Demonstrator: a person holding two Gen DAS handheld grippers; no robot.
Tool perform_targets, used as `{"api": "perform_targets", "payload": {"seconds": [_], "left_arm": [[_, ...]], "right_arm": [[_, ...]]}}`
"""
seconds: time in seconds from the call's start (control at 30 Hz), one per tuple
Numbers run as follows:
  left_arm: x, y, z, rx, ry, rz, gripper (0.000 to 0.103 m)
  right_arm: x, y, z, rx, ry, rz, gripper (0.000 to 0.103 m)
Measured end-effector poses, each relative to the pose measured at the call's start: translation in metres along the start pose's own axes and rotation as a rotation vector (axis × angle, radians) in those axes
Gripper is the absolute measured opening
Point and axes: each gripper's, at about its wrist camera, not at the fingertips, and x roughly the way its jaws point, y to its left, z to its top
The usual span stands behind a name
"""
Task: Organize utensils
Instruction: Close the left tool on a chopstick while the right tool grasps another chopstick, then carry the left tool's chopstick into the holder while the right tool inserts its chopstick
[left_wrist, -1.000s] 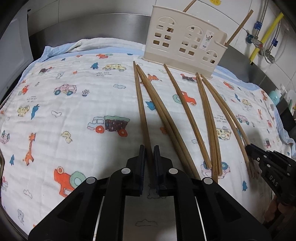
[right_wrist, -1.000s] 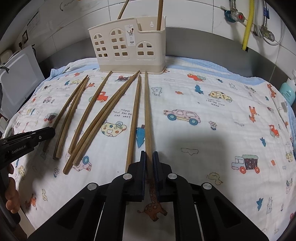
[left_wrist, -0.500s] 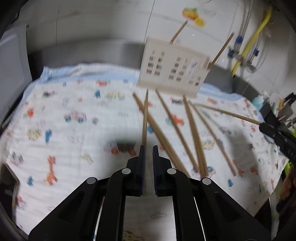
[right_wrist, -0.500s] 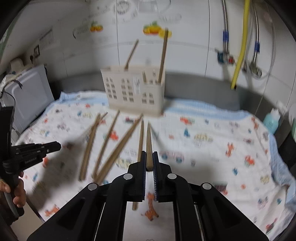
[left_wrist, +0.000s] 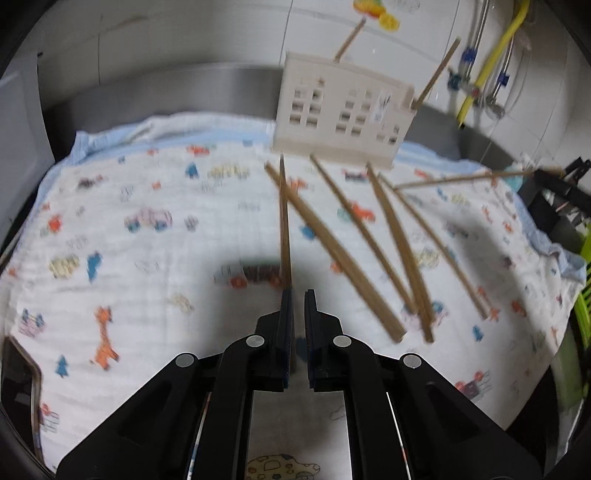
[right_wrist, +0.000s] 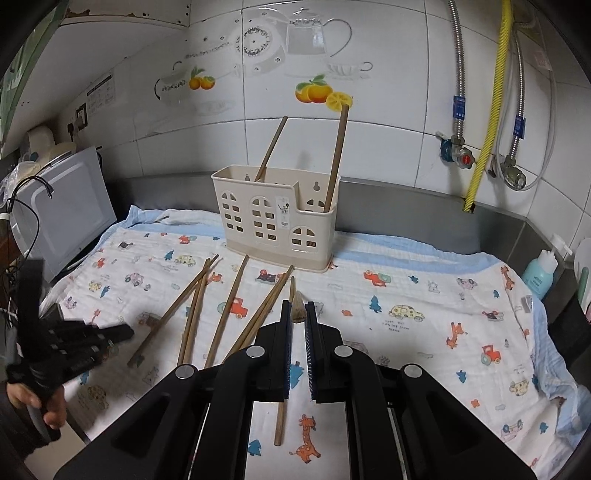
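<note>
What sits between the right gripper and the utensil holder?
In the right wrist view, between the right gripper, shut on a chopstick, and the utensil holder: only printed cloth and loose chopstick tips.

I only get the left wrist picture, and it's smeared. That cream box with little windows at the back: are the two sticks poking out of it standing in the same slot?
Observer: No. The cream holder has two compartments: a leaning chopstick in the left, a nearly upright chopstick in the right.
Visitor: Does a machine carry my gripper?
Observer: No, a person's hand holds the left gripper by its handle.
Visitor: What's below the other gripper?
Observer: A loose chopstick lies on the cloth beneath the right gripper.
</note>
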Motion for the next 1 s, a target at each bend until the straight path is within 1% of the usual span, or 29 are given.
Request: {"api": "perform_targets", "payload": {"seconds": [0.07, 0.1, 0.13, 0.2, 0.3, 0.33, 0.4, 0.57, 0.7, 0.77, 0.8, 0.83, 0.93, 1.0], "left_arm": [[0.009, -0.001, -0.006, 0.002, 0.022, -0.002, 0.007], [0.012, -0.001, -0.008, -0.002, 0.031, 0.003, 0.013], [0.013, 0.0, -0.009, -0.006, 0.031, 0.003, 0.025], [0.013, 0.002, -0.01, -0.026, 0.02, 0.008, 0.038], [0.016, 0.005, -0.01, -0.037, 0.02, -0.004, 0.037], [0.017, 0.005, -0.01, -0.037, 0.022, 0.003, 0.034], [0.019, 0.005, -0.01, -0.032, 0.022, 0.012, 0.025], [0.023, 0.0, -0.012, -0.008, 0.022, 0.047, 0.023], [0.026, -0.013, -0.012, 0.055, 0.025, 0.116, 0.023], [0.026, -0.013, -0.01, 0.054, 0.031, 0.13, 0.018], [0.026, -0.012, -0.009, 0.053, 0.035, 0.132, 0.012], [0.025, -0.011, -0.007, 0.05, 0.041, 0.124, 0.007], [0.018, -0.006, -0.003, 0.047, 0.037, 0.102, 0.006], [0.01, -0.003, 0.0, 0.04, 0.018, 0.085, 0.005]], "right_arm": [[-0.001, 0.0, 0.001, -0.002, -0.004, -0.001, 0.007], [-0.001, 0.0, 0.001, -0.001, -0.005, -0.001, 0.007], [-0.002, -0.001, 0.001, -0.001, -0.006, -0.001, 0.007], [-0.002, -0.001, 0.0, -0.002, -0.006, -0.003, 0.007], [-0.001, -0.002, -0.001, 0.0, -0.003, -0.005, 0.007], [0.0, -0.003, -0.001, 0.002, -0.003, -0.006, 0.007], [-0.001, -0.004, -0.001, 0.006, -0.003, -0.007, 0.007], [0.0, -0.004, -0.001, 0.006, -0.005, -0.008, 0.007], [0.001, -0.005, 0.0, 0.011, -0.002, -0.006, 0.007], [0.001, -0.006, 0.002, 0.014, -0.004, -0.004, 0.007], [0.0, -0.006, 0.004, 0.013, -0.006, -0.004, 0.007], [0.0, -0.006, 0.005, 0.012, -0.007, -0.002, 0.007], [-0.003, -0.002, 0.01, -0.001, -0.015, -0.004, 0.007], [-0.006, 0.0, 0.014, -0.009, -0.022, -0.006, 0.007]]}}
